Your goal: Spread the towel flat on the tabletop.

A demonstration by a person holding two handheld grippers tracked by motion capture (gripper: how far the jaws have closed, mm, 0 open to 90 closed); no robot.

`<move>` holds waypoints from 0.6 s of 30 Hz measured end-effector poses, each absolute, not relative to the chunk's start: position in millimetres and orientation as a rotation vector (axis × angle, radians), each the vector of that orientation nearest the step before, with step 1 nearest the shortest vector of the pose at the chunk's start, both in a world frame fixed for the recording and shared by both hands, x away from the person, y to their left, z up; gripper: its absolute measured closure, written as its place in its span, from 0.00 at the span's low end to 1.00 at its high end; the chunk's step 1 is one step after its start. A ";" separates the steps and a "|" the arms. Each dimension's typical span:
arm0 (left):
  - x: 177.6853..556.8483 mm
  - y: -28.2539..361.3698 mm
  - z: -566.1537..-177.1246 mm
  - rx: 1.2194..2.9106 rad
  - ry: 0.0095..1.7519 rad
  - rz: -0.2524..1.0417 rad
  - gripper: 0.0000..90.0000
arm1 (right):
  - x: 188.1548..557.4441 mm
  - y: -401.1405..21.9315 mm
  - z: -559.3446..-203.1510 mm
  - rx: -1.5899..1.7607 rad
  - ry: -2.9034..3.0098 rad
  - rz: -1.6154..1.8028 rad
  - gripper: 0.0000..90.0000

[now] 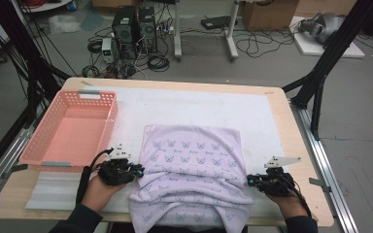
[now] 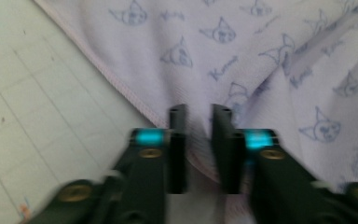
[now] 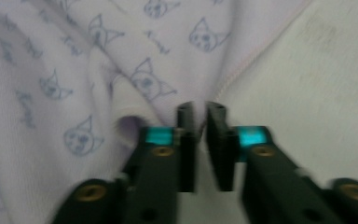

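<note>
Two hands reach in from the table's near edge, the left gripper toward its left side and the right gripper toward its right, each with jaws narrowly parted, pointing inward.

Hand-held gripper at printed cloth edge

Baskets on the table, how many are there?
1. The pink basket sits on the table's far left side, left of the lilac cloth. None looks hidden.

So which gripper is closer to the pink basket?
The left gripper, at the cloth's left edge, beside the pink basket. The right gripper is across the cloth.
</note>
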State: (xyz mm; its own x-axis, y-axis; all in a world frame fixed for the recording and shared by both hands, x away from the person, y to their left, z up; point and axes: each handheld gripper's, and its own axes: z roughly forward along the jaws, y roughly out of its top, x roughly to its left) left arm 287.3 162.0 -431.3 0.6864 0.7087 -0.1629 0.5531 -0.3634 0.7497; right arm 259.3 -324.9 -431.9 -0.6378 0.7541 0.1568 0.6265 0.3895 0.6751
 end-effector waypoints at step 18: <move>408.8 155.5 -430.7 1.768 1.276 0.357 0.56 | 379.5 -315.4 -421.8 1.317 2.141 1.096 0.50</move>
